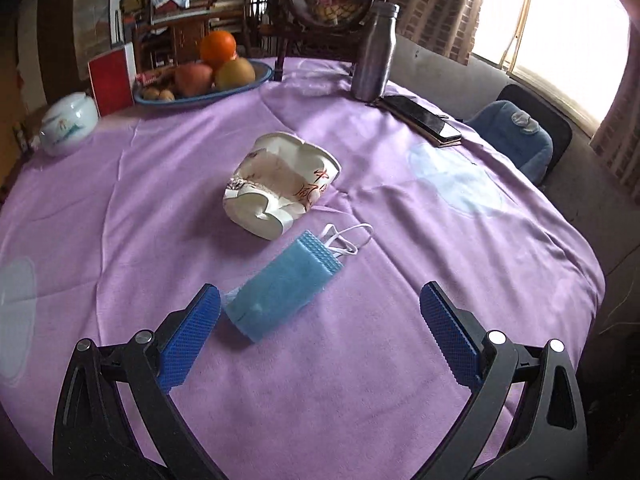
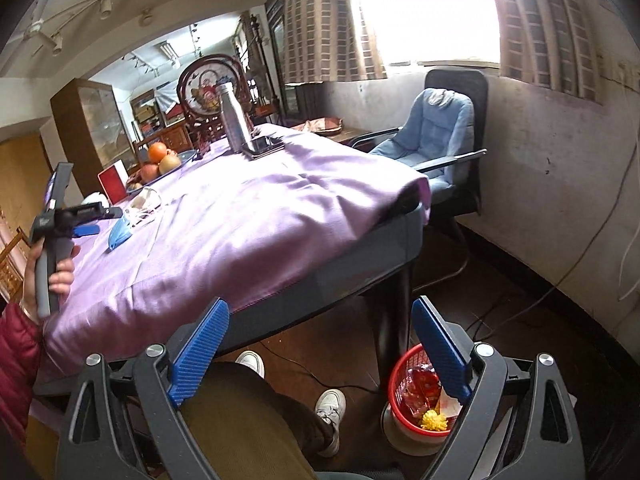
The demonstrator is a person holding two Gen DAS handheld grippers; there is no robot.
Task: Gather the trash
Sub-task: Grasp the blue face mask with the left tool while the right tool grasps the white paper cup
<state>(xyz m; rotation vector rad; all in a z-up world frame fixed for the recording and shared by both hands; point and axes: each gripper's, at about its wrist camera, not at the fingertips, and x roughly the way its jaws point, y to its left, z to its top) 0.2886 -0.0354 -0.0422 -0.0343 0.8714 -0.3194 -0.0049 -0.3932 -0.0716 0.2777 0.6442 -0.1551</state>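
Observation:
A folded blue face mask (image 1: 280, 284) with white ear loops lies on the purple tablecloth (image 1: 360, 360), just ahead of my open left gripper (image 1: 320, 304) and close to its left finger. Behind the mask lies a crushed white paper cup (image 1: 280, 184) with red writing. In the right wrist view the same mask (image 2: 120, 230) and cup (image 2: 146, 198) lie near the left gripper (image 2: 86, 230), which a hand holds. My right gripper (image 2: 320, 312) is open and empty, off the table's near edge, above a red trash basket (image 2: 420, 392) on the floor that holds wrappers.
At the table's back stand a fruit bowl (image 1: 200, 76), a red box (image 1: 112, 80), a white lidded jar (image 1: 68, 124), a metal bottle (image 1: 374, 52) and a phone (image 1: 422, 118). A blue-cushioned chair (image 2: 436, 140) stands by the window. The person's legs (image 2: 248, 420) are under my right gripper.

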